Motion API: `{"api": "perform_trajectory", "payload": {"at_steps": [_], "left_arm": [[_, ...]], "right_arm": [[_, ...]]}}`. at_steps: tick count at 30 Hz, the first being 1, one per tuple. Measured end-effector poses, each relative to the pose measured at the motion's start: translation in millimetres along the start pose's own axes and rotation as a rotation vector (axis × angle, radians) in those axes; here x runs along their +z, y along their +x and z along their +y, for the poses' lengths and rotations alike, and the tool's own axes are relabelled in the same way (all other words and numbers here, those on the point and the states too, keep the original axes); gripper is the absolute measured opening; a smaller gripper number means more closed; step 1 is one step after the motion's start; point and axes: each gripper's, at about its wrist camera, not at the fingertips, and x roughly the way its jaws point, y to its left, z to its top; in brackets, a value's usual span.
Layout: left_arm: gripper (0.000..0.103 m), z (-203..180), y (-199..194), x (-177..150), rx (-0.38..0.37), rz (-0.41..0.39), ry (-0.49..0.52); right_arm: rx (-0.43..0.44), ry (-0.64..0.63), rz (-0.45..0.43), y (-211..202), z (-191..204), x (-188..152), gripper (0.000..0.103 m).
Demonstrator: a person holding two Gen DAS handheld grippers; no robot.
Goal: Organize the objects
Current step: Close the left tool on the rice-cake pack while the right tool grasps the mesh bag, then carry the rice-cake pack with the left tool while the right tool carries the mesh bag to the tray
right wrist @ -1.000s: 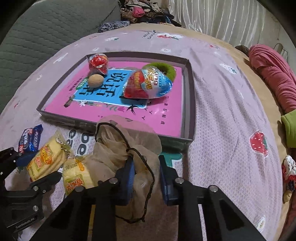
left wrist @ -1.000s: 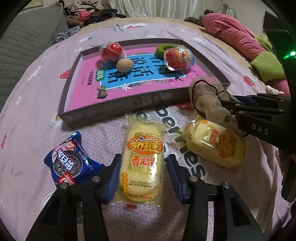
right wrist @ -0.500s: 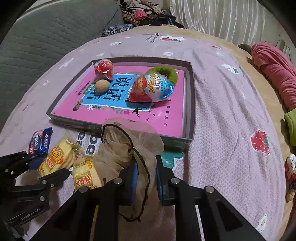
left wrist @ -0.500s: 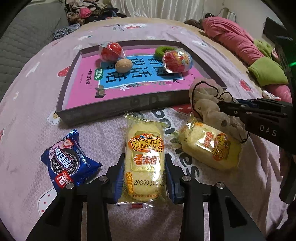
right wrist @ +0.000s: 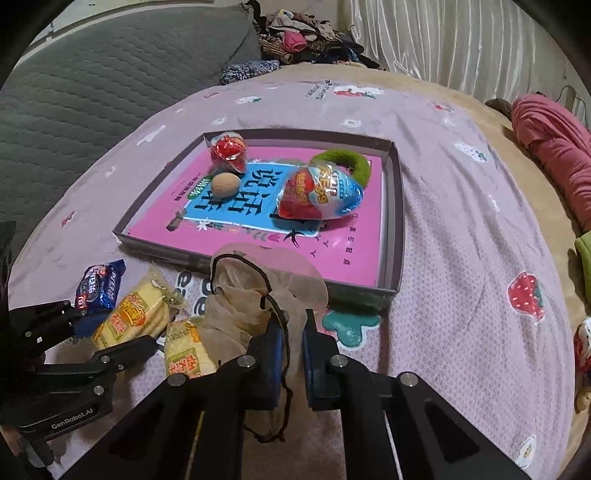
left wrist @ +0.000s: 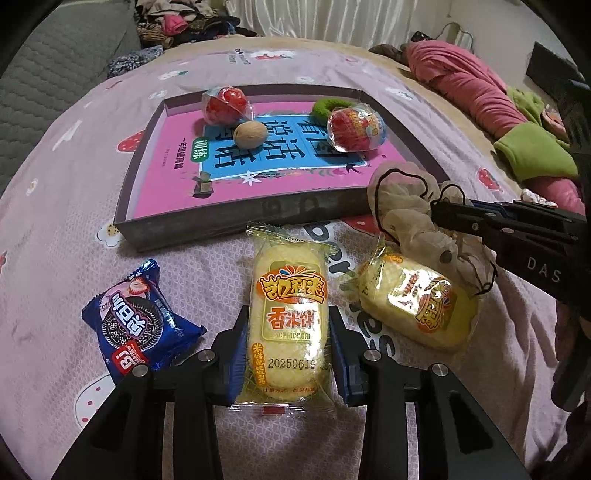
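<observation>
My left gripper (left wrist: 288, 354) is shut on a yellow rice cake packet (left wrist: 290, 314), held lengthwise between the blue pads. My right gripper (right wrist: 293, 354) is shut on a beige mesh drawstring bag (right wrist: 255, 295); the bag also shows in the left wrist view (left wrist: 410, 210). A second rice cake packet (left wrist: 417, 302) lies under the bag. A blue Oreo packet (left wrist: 138, 325) lies left of my left gripper. The shallow box (left wrist: 147, 218) with a pink book inside holds a walnut (left wrist: 250, 134), a red candy ball (left wrist: 225, 105), a toy egg (left wrist: 356, 127) and a green ring (left wrist: 327, 105).
Everything rests on a pink bedsheet (right wrist: 461, 206). A grey quilted cushion (right wrist: 92, 81) lies to the left, a red and green blanket (left wrist: 480, 85) to the right, and a clothes pile (right wrist: 295, 33) at the back.
My left gripper closed from open onto the rice cake packet. My right gripper tightened on the mesh bag. Both views pulled back and up a little.
</observation>
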Motion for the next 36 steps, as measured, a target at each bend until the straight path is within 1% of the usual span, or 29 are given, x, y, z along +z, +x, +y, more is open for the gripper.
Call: {"api": "perform_trajectory", "payload": {"at_steps": [3, 7, 11, 14, 19, 25, 28, 31, 33, 36], "left_arm": [[0.039, 2, -4, 0, 0.006, -0.015, -0.007], [0.039, 4, -12, 3, 0.006, -0.038, -0.019], [0.039, 6, -23, 7, 0.0, -0.068, -0.025], [0.039, 5, -33, 10, -0.002, -0.101, -0.024], [0.039, 3, -56, 16, -0.001, -0.159, -0.016], [0.039, 9, -83, 21, 0.006, -0.223, -0.035], [0.039, 11, -93, 23, 0.023, -0.246, -0.028], [0.039, 12, -103, 24, 0.034, -0.265, -0.028], [0.039, 13, -110, 24, 0.036, -0.275, -0.03], [0.039, 13, -118, 23, 0.05, -0.282, -0.03]], "right_arm": [[-0.001, -0.006, -0.008, -5, 2, 1, 0.009], [-0.015, -0.007, -0.044, -16, 3, 5, 0.009], [-0.008, 0.009, -0.079, -29, 1, 8, 0.009], [0.013, 0.029, -0.106, -39, 0, 11, 0.009], [0.04, 0.03, -0.172, -65, 6, 19, 0.009], [0.063, 0.023, -0.259, -102, 19, 30, 0.009], [0.089, 0.025, -0.29, -114, 24, 35, 0.009], [0.089, 0.029, -0.321, -125, 28, 37, 0.009], [0.072, 0.028, -0.347, -133, 31, 38, 0.009], [0.089, 0.039, -0.378, -145, 33, 38, 0.01]]}}
